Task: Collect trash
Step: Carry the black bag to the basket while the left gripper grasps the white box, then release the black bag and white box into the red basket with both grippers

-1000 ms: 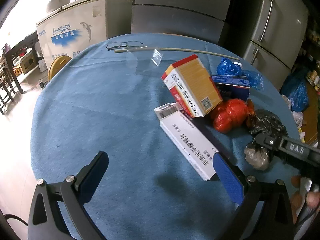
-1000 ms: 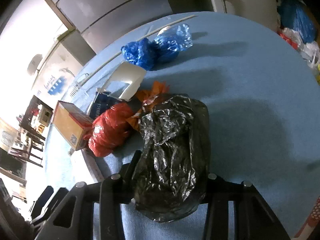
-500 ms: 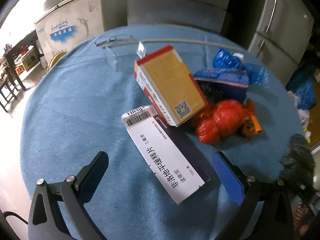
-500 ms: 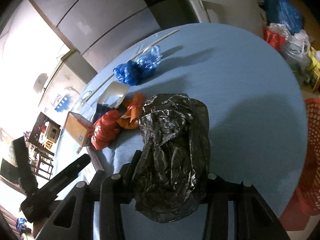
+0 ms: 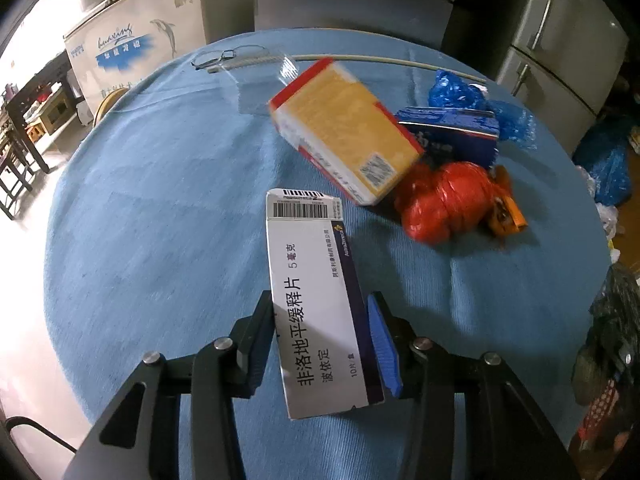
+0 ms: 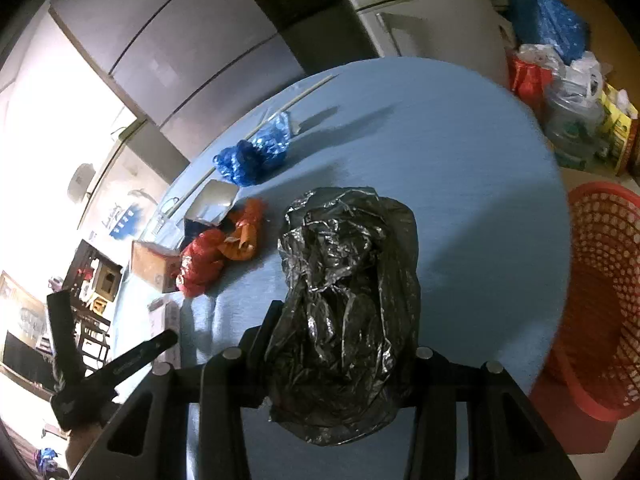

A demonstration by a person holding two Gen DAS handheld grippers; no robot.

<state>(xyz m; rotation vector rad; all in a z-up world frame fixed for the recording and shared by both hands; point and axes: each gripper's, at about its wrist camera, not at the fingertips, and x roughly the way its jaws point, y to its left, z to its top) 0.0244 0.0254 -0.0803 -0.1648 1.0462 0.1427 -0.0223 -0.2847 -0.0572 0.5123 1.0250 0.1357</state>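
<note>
Since the earlier left wrist frame, the left gripper has advanced over the white medicine box, and its jaws, then spread wide, now flank the box's near end. The jaws are closing; the box lies between them, the left pad at its edge, the blue right pad just beside it. Firm contact on both sides cannot be confirmed.

The right gripper is clamped on the crumpled black plastic bag, held above the blue table. Since the earlier right wrist frame, the red mesh basket has come into view beyond the table's right edge.

Remaining trash on the table:
1. Orange box
2. Red bag
3. Dark blue carton
4. Blue bags

Risks, as judged:
1. The medicine box is gripped near 1 end, at a slant to the jaws. On lifting it may pivot or slip out.
2. Thin card may buckle under excess squeeze.
3. The black bag is slack film. A loose fold may catch the basket rim on release.
</note>
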